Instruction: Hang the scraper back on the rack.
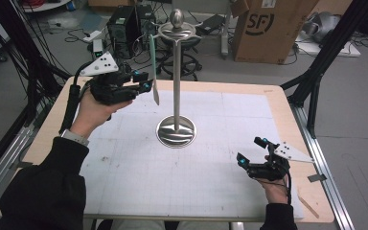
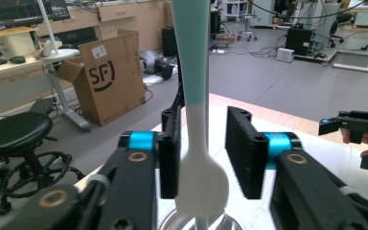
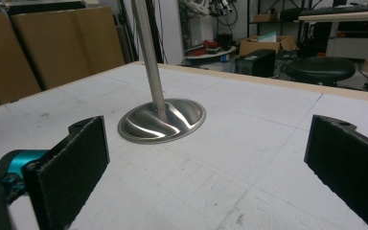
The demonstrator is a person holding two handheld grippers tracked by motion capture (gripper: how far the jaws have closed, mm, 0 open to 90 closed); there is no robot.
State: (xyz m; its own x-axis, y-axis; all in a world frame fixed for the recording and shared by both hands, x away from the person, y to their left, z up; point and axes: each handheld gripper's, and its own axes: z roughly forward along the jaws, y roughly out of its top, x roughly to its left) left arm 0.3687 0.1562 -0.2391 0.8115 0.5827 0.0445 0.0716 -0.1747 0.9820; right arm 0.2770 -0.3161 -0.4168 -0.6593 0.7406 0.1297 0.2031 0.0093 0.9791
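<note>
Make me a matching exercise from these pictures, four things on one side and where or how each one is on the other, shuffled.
1. spatula
2. metal stand
3. left gripper
4. right gripper

A. stands upright mid-table
B. jaws wide apart, nothing between them, low over the table
C. hangs from the stand's top
D. jaws either side of the spatula, a gap showing at one pad

Pairs: 1-C, 2-A, 3-D, 4-B
</note>
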